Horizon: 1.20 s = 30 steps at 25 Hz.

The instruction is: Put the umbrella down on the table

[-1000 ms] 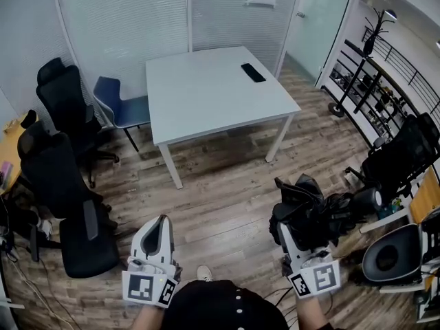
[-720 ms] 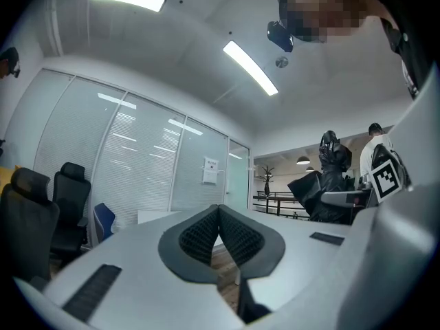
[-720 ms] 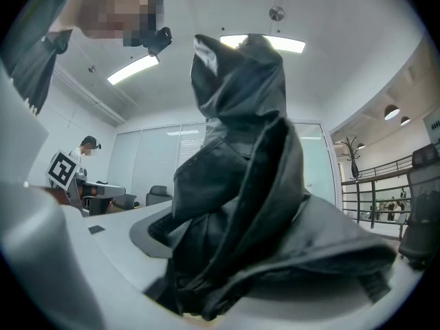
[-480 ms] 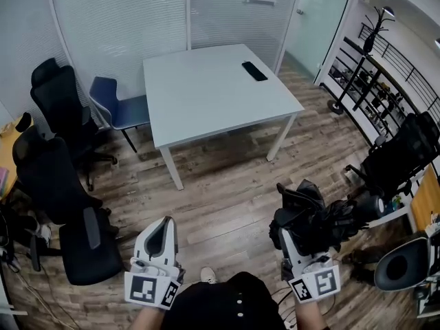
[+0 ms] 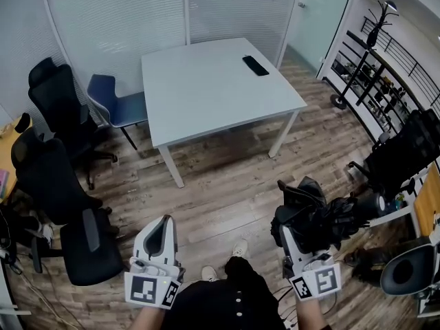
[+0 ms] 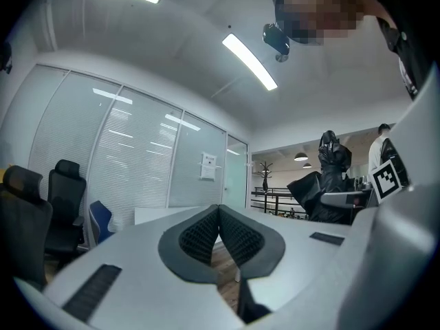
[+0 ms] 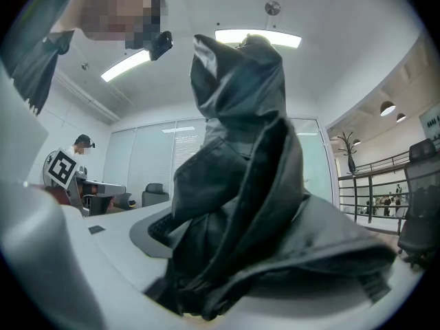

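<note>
Grips crumpled black fabric umbrella (image 5: 320, 215) in right gripper (image 5: 292, 234) jaws, spread wide, lower right, well apart from pale grey square worktop (image 5: 206, 81) at upper centre; holds left gripper (image 5: 159, 222) jaws pressed together, empty, lower left

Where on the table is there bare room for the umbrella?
Nearly the whole table is bare: the near edge, the middle and the left side by the blue chair. Only the far right corner is taken, by a black device. At left, black chairs crowd the floor.
</note>
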Motion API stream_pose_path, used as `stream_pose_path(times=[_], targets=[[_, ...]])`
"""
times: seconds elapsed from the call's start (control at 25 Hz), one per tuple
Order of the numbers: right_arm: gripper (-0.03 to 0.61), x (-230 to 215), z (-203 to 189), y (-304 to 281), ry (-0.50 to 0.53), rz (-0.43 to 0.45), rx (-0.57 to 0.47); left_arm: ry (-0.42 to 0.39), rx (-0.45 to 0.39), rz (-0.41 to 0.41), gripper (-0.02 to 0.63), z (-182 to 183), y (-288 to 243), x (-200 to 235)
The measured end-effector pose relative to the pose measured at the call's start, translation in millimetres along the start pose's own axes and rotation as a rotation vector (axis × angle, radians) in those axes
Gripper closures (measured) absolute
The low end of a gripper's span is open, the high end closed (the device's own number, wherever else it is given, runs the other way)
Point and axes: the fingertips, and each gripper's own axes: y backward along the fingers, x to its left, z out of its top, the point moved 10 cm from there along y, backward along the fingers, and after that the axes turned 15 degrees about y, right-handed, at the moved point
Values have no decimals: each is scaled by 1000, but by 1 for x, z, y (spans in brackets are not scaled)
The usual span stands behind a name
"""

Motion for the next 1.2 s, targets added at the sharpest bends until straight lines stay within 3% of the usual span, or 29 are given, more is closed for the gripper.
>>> stream_pose_path(times=[0.96,1.2], targets=[[270,-85,-19,-88,39,22,-3,-19,-22,38,600,-1,-103,-11],[270,-113,-22,-113,52,55,-14,-40,-27,79,600,-1,-130,-24]])
